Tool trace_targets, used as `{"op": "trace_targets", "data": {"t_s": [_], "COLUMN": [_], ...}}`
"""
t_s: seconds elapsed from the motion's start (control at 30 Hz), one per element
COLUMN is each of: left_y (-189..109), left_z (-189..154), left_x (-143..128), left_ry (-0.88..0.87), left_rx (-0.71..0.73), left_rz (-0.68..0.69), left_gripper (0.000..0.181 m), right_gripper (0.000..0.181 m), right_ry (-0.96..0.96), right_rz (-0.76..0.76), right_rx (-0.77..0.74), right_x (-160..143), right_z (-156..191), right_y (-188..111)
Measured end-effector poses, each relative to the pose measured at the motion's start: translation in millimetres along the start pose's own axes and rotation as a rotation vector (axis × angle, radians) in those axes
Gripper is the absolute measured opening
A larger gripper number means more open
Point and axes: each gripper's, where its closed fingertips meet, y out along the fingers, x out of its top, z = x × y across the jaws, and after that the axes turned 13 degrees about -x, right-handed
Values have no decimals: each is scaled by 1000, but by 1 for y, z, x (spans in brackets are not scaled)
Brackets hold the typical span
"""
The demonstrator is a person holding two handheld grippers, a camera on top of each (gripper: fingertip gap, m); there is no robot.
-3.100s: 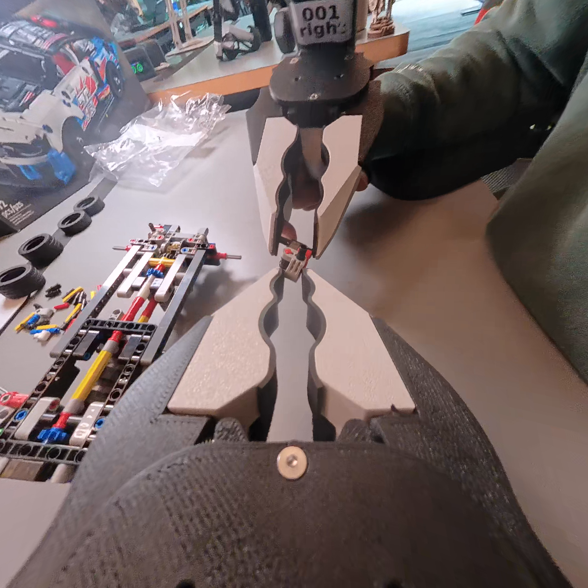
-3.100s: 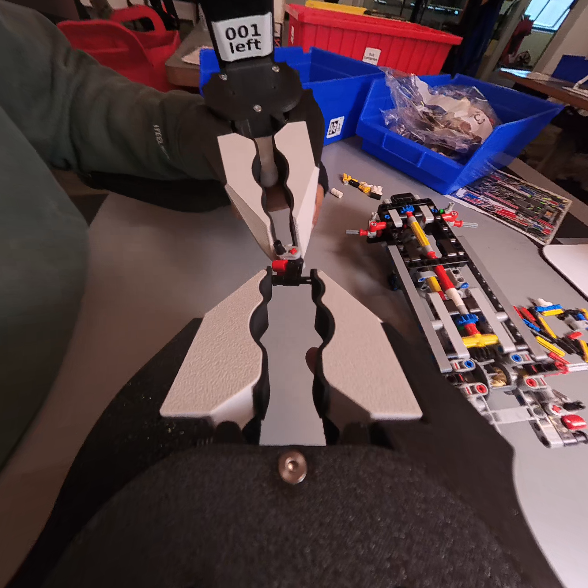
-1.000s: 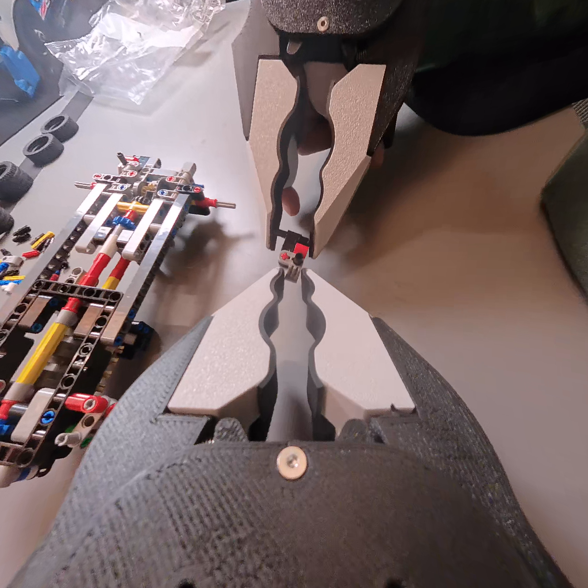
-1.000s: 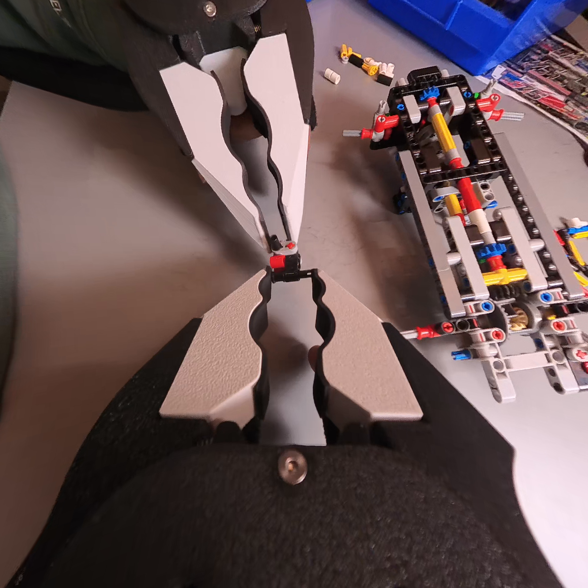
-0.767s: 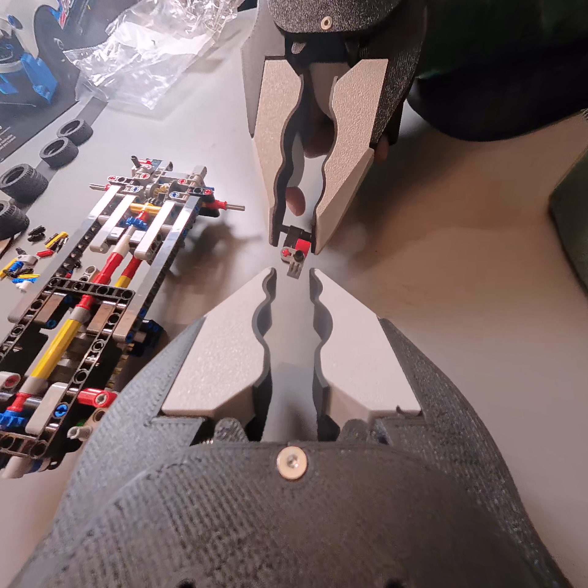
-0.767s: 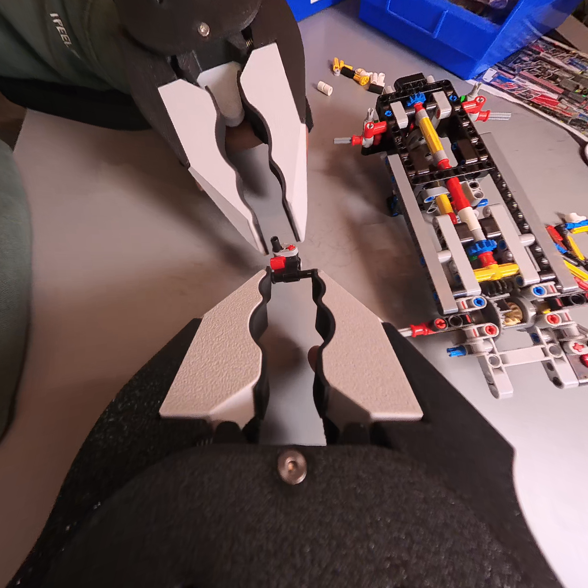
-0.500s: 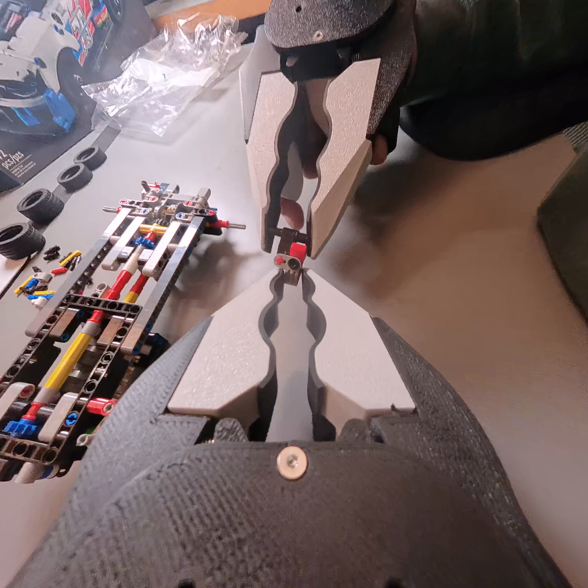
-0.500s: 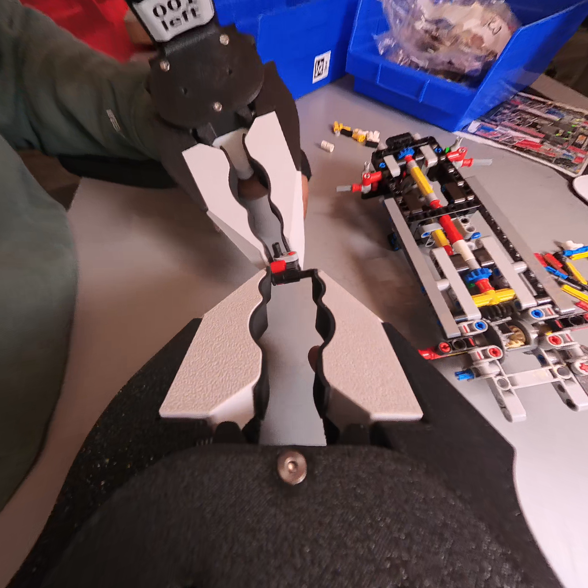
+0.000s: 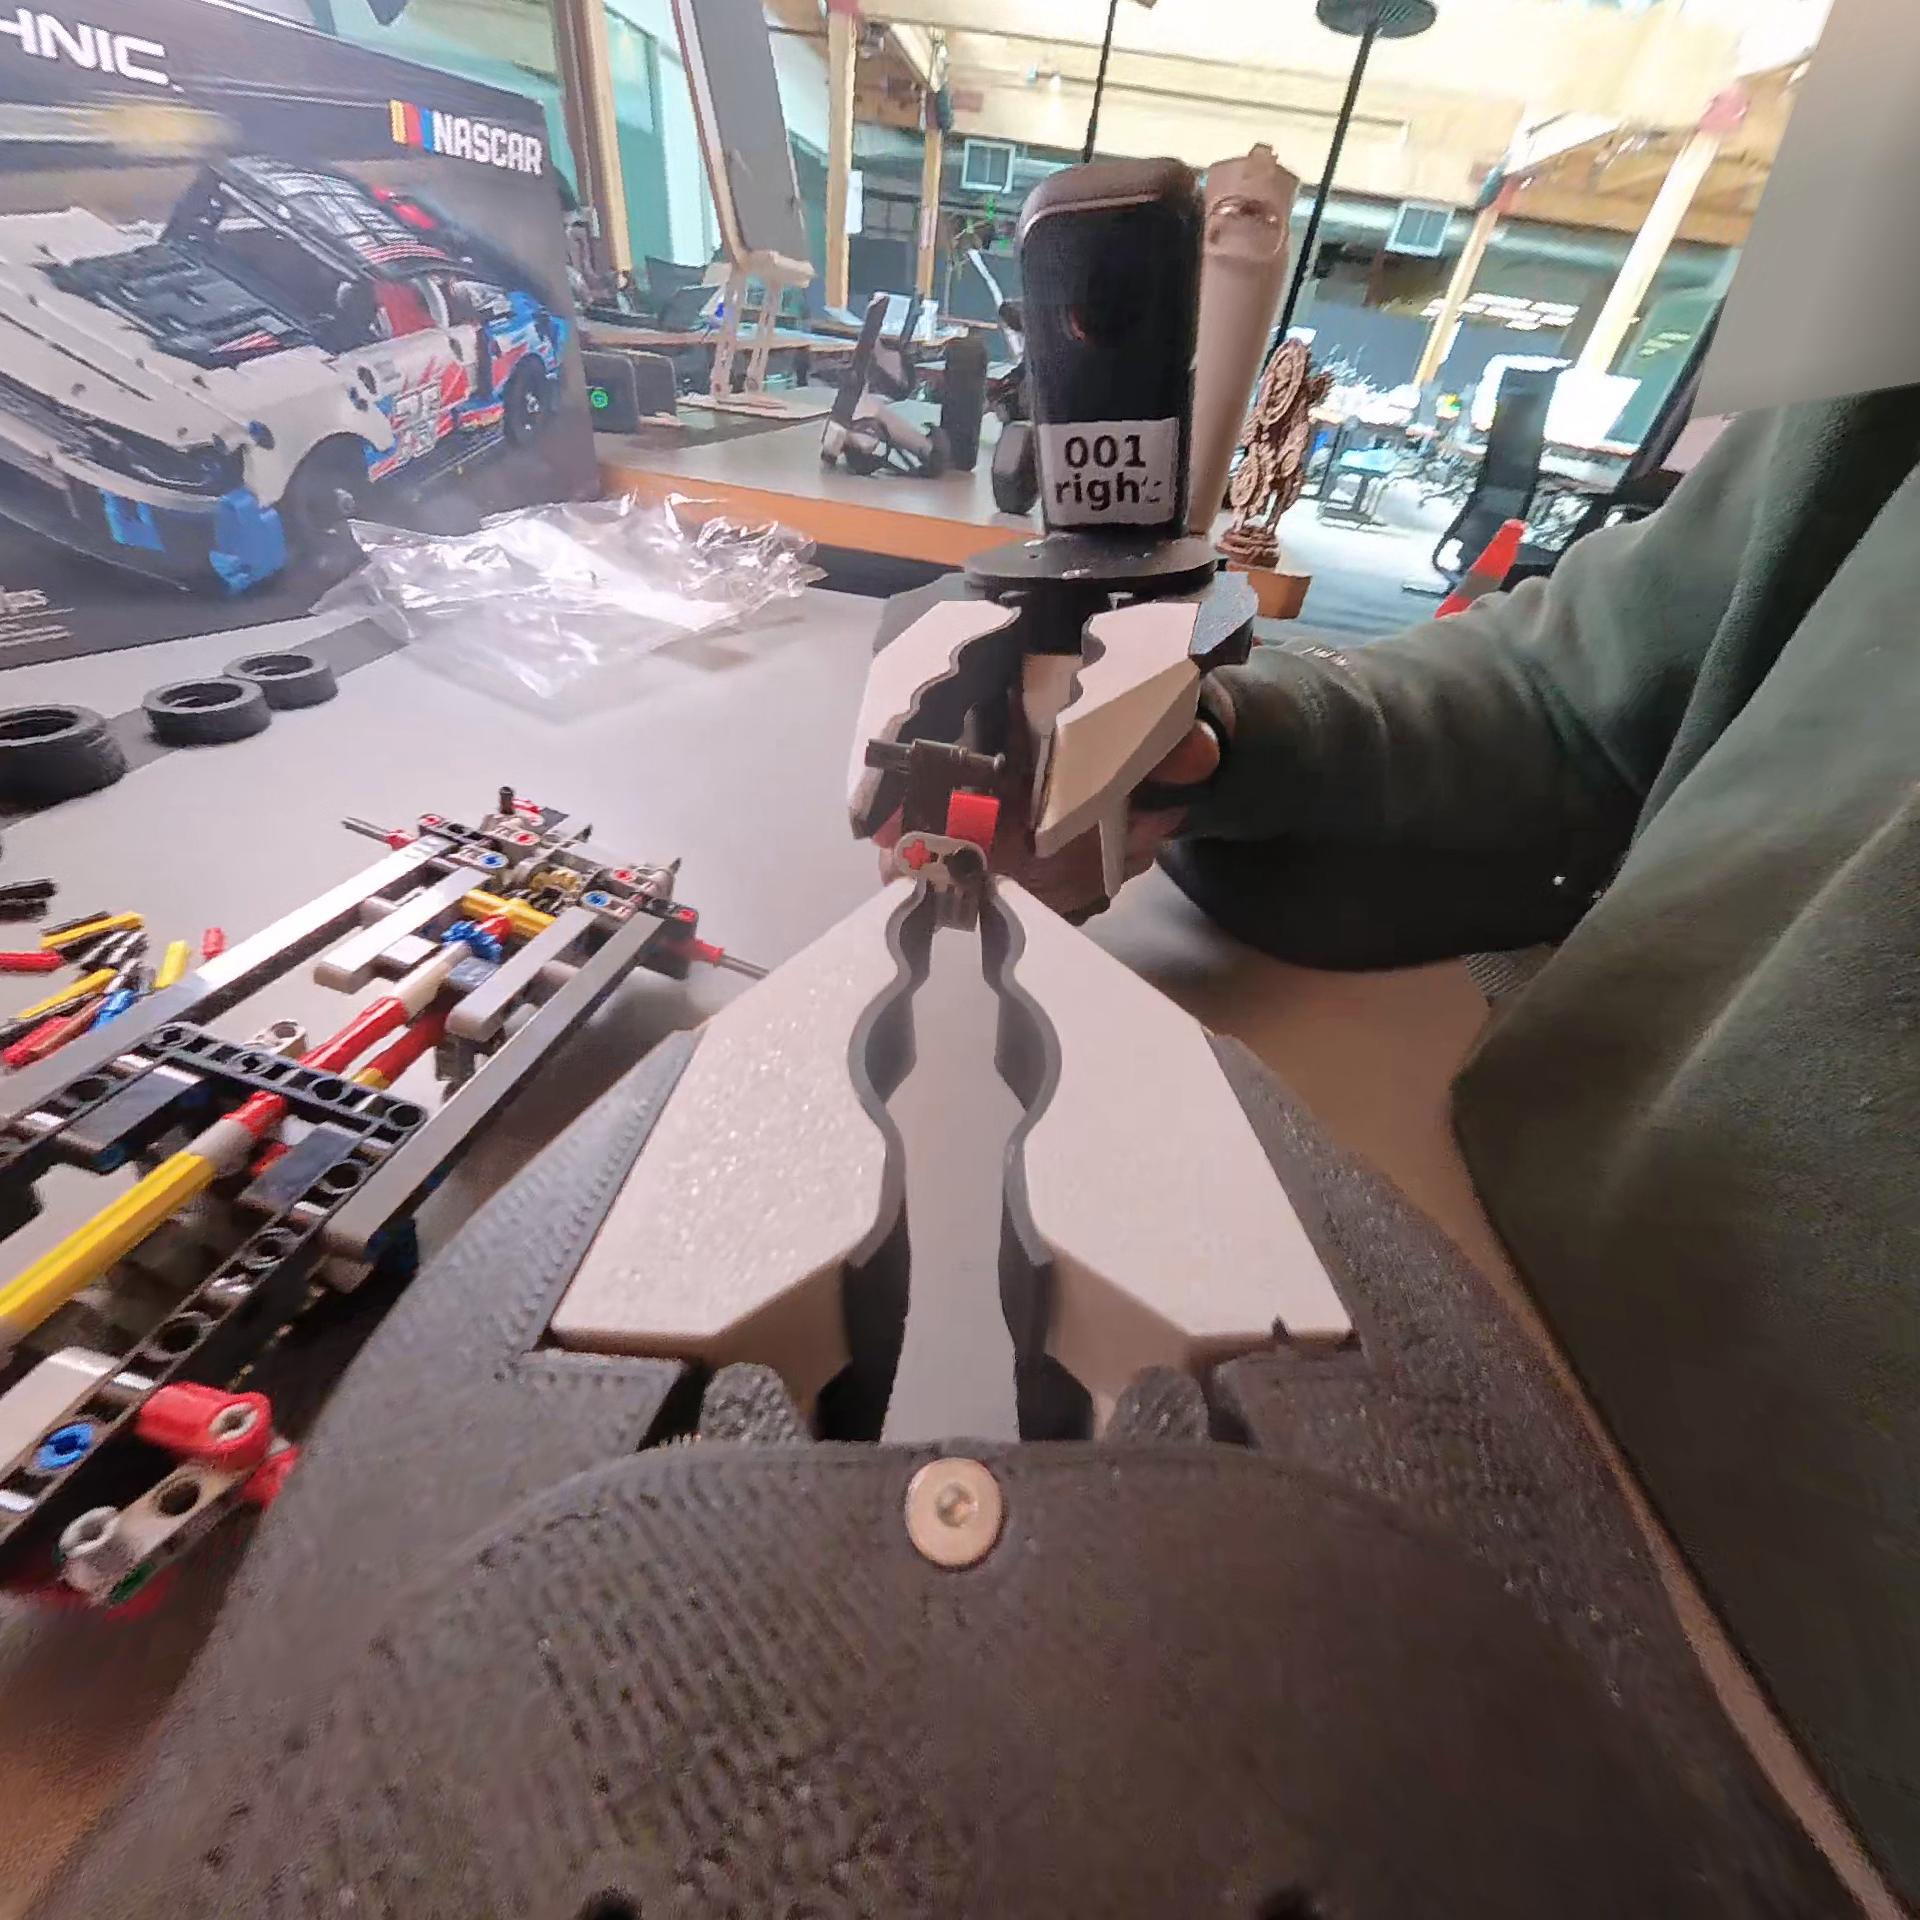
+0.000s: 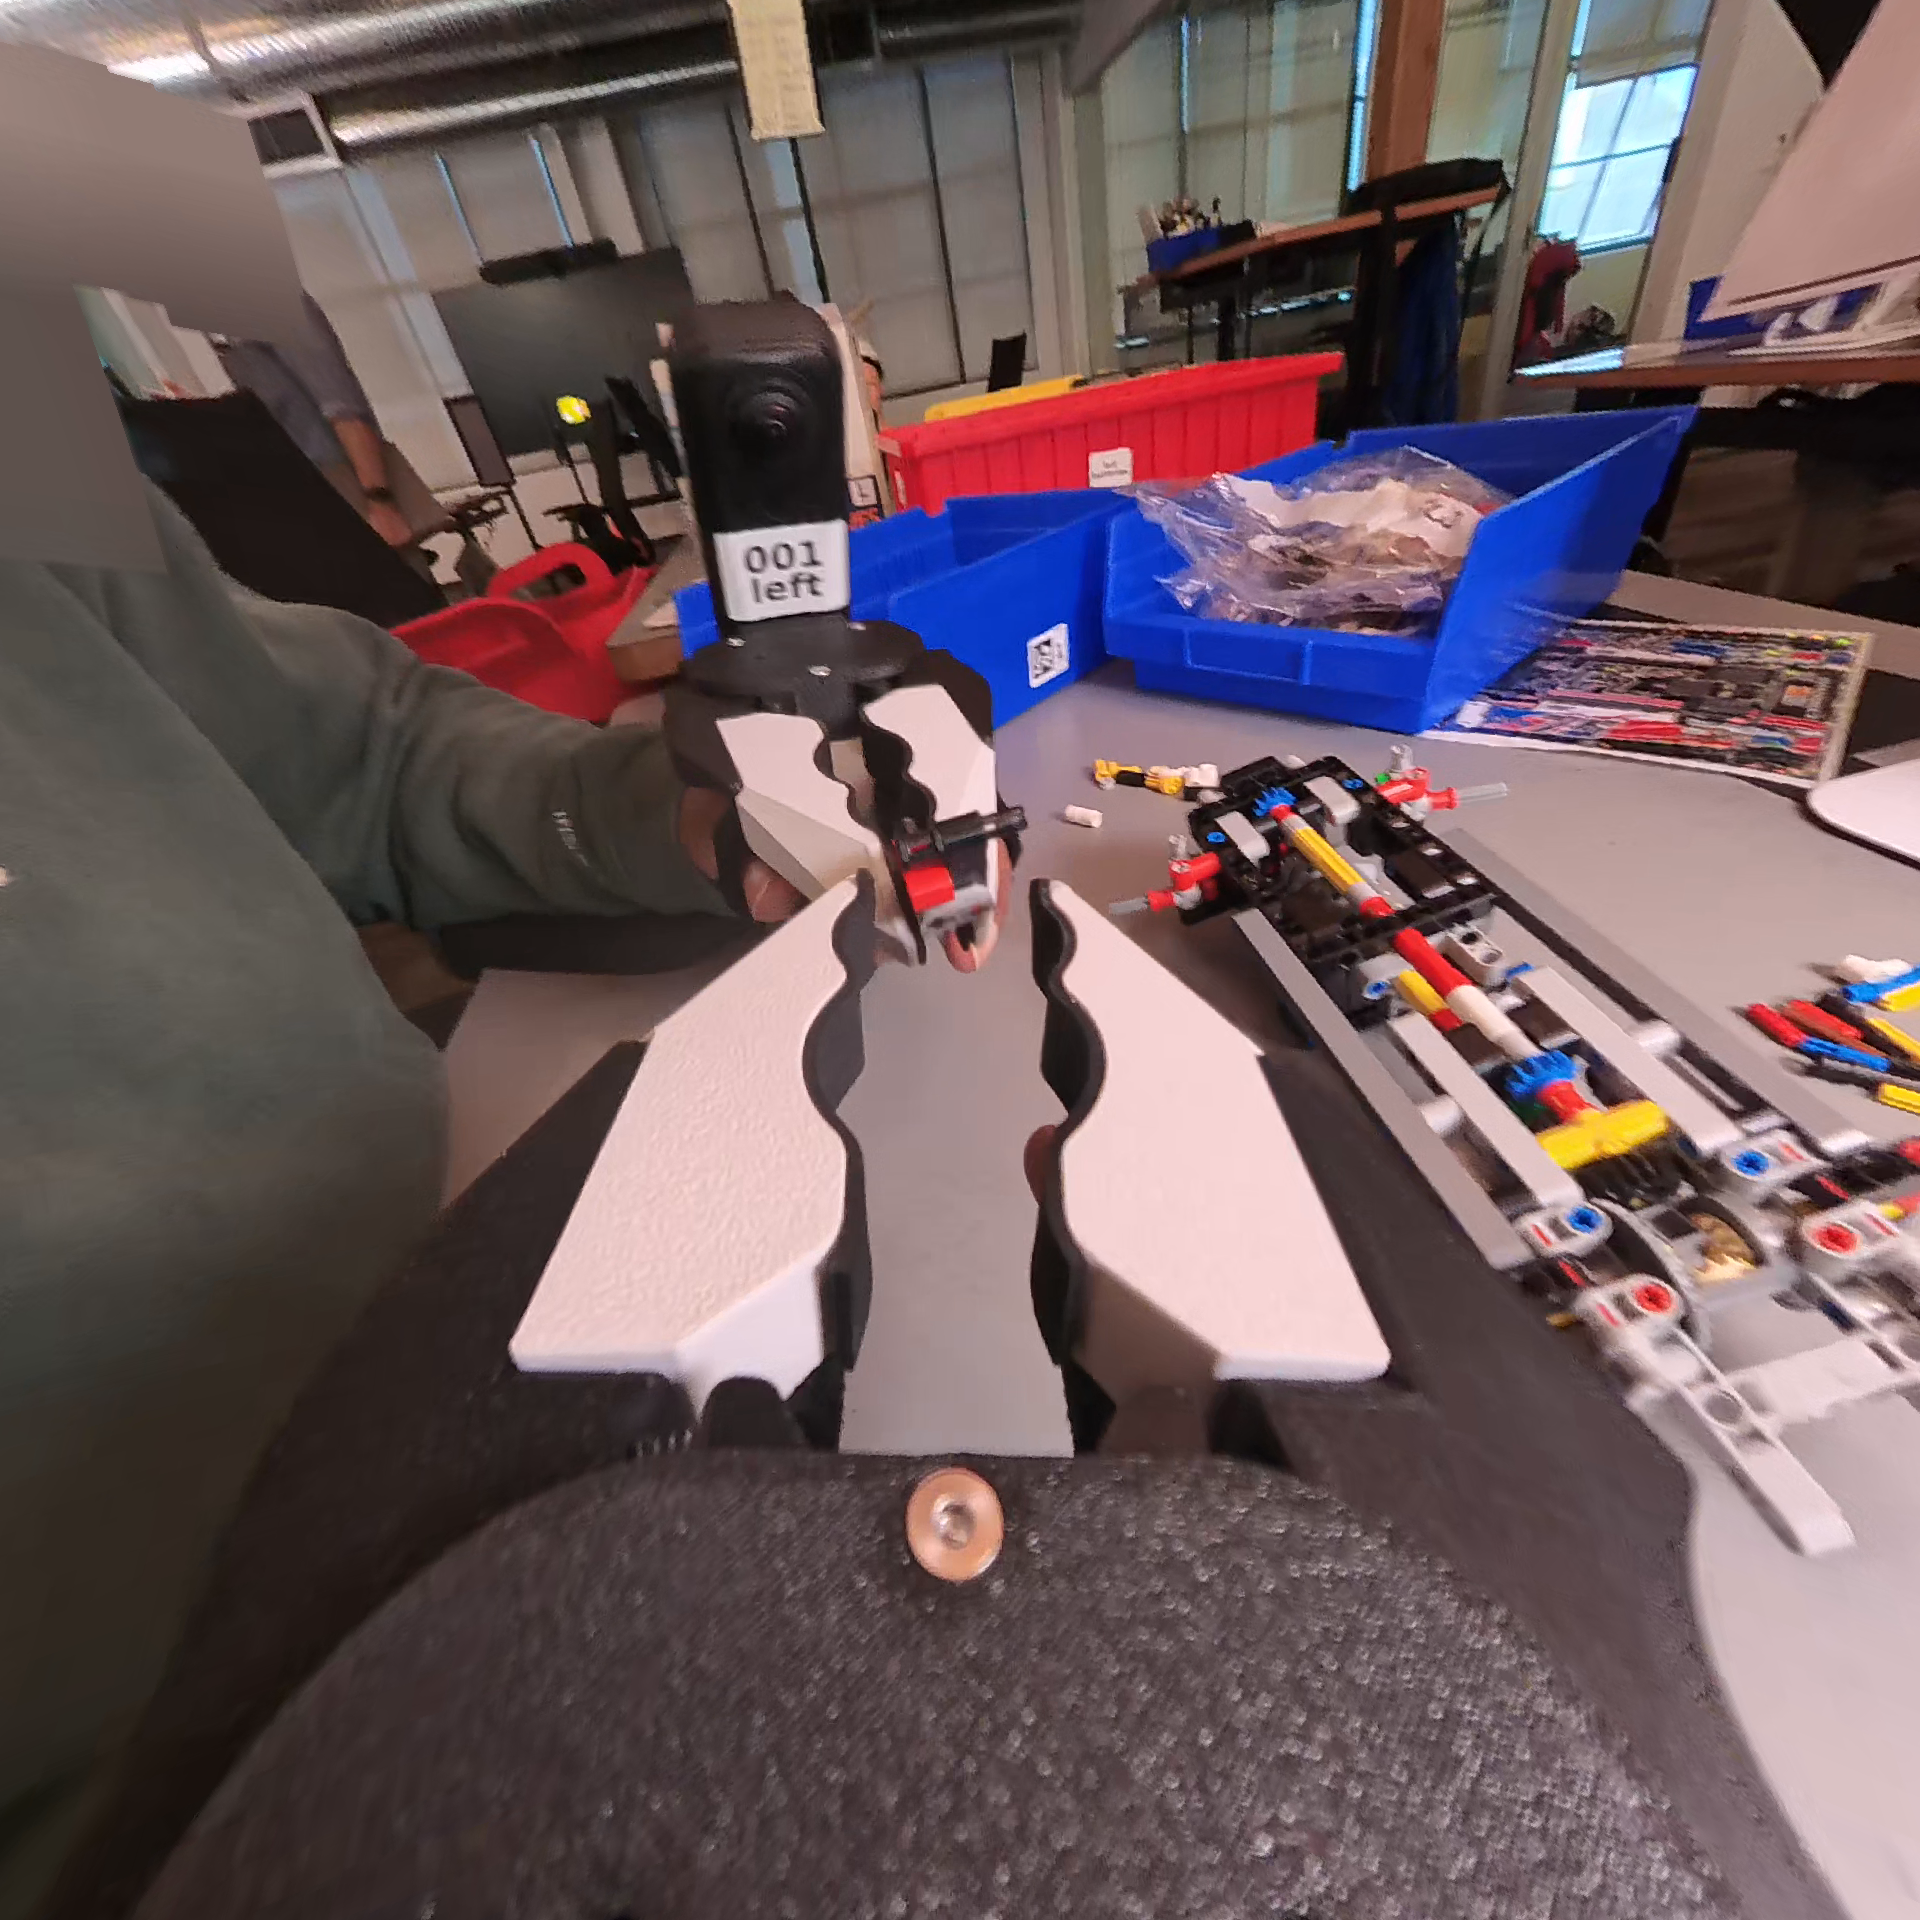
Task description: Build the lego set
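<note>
- In the left wrist view, the left gripper [image 9: 951, 902] had its pale grey fingers drawn almost together, pinching the small grey, red and black lego sub-assembly [image 9: 940, 831] at their very tips.
- In the right wrist view, the right gripper [image 10: 945, 906] stood with a clear gap between its white fingers and held nothing; the same small sub-assembly [image 10: 943, 862] sat just past its tips at 12 o'clock, clamped in the other gripper.
- A black pin with a cross-bar stuck out sideways from the top of that sub-assembly, and a red block sat in its middle.
- The long black and grey lego chassis frame [image 9: 312, 1049], with a yellow and red axle down its centre, lay flat on the grey table [image 9: 665, 758] at 9 o'clock of the left gripper, well apart from the held piece.
- From the right gripper, that chassis [image 10: 1455, 997] lay at 2 o'clock.
- Loose small coloured pins [image 9: 73, 966] lay beside the chassis at 9 o'clock in the left wrist view.
- Black rubber tyres [image 9: 197, 707] sat in a row at 10 o'clock.
- Crumpled clear plastic bags [image 9: 582, 592] lay beyond them, in front of the upright set box with a racing car picture [image 9: 260, 343].
- Far at 1 o'clock in the right wrist view stood blue plastic bins [image 10: 1351, 623], one holding bagged parts, with a red bin [image 10: 1101, 436] behind.
</note>
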Motion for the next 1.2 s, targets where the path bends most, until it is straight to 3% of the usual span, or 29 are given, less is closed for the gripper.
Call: {"op": "trace_targets", "data": {"t_s": [0.2,0.33,0.5,0.6,0.67,0.77,0.93,1.2], "left_y": [7,0,-4,2,7,9,3,0], "left_z": [-7,6,11,18,17,20,23,19], "left_x": [-6,-17,-12,-23,-30,-38,-32,-20], "left_ry": [-16,-12,-61,-219,-322,-326,-349,-417], "left_rx": [-39,31,53,99,91,117,109,24], "left_rz": [21,105,77,87,78,102,67,-26], "left_gripper": [7,19,20,27,29,24,12,8], "right_gripper": [14,14,14,14,14,14,13,13], "right_ry": [-48,-126,-378,-503,-561,-616,-598,-588], "right_rz": [51,114,278,329,335,337,307,224], "right_rx": [20,-44,-194,-212,-220,-234,-249,-233], "right_x": [-8,-15,-45,-58,-61,-62,-56,-41], "right_z": [7,-4,-26,-20,-15,-13,-18,-13], "right_y": [-1,-2,0,5,9,11,8,6]}}
